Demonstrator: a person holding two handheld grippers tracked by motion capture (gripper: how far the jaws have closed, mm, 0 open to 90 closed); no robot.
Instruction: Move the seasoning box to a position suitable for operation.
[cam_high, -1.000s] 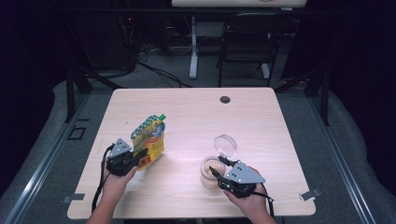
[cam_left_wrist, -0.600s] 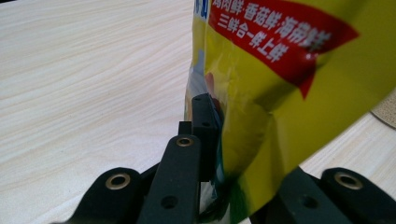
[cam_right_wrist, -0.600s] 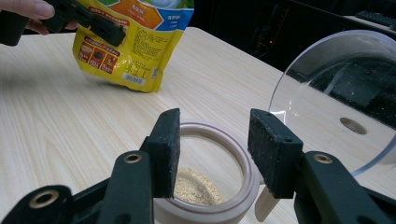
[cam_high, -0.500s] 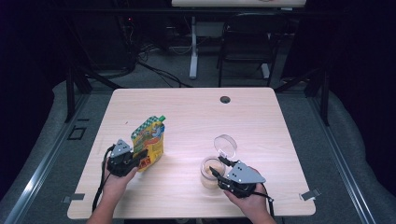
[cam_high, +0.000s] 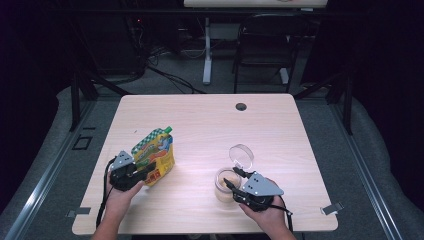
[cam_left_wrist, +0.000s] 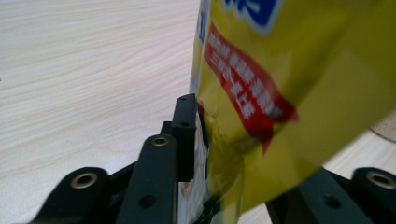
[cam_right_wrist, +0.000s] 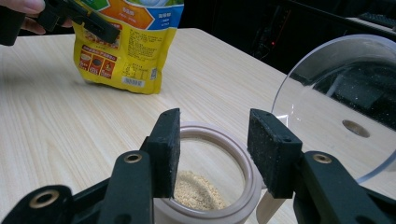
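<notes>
Pinching the lower edge of the yellow pouch (cam_left_wrist: 289, 93), your left gripper (cam_high: 131, 171) has its jaws closed flat on the foil; pouch is upright, tilted a little, green cap (cam_high: 168, 129) at top, bottom corner near the table (cam_high: 210, 115) at front left. Your right gripper (cam_right_wrist: 212, 149) stands part open, one jaw inside the jar's (cam_right_wrist: 233, 205) rim, one outside, straddling the wall by the lid hinge; I cannot tell whether the pads press it. Jar sits front right, well apart from the pouch, hinged clear lid (cam_right_wrist: 345, 93) flipped up, a thin layer of tan granules (cam_right_wrist: 196, 191) at the bottom. Step in hand, as I judge: steadying the jar before pouring. Next move calls for carrying the pouch across and tipping its spout over the mouth; check first whether the cap is off.
</notes>
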